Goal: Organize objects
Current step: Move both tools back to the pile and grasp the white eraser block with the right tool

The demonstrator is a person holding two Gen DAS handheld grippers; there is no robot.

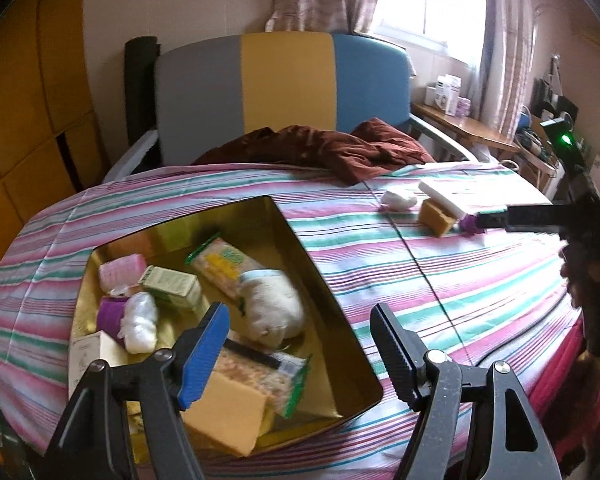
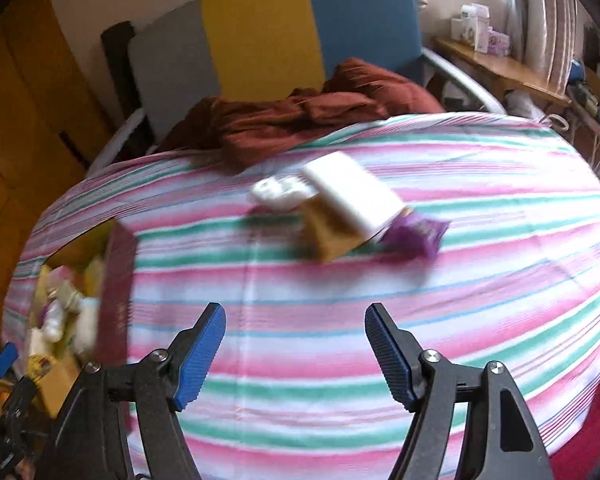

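Four loose things lie on the striped bed ahead of the right gripper (image 2: 296,354), whose jaws gape empty: one white block (image 2: 354,194), one tan sponge (image 2: 330,236), one purple packet (image 2: 414,234), one white wad (image 2: 274,194). Only the left wrist view looks into the gold tray (image 1: 340,320), crowded under the left gripper (image 1: 300,350), jaws also spread and empty.

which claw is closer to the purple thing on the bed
Right. The right claw faces the purple item across bare sheet; the left claw hovers over the gold box.
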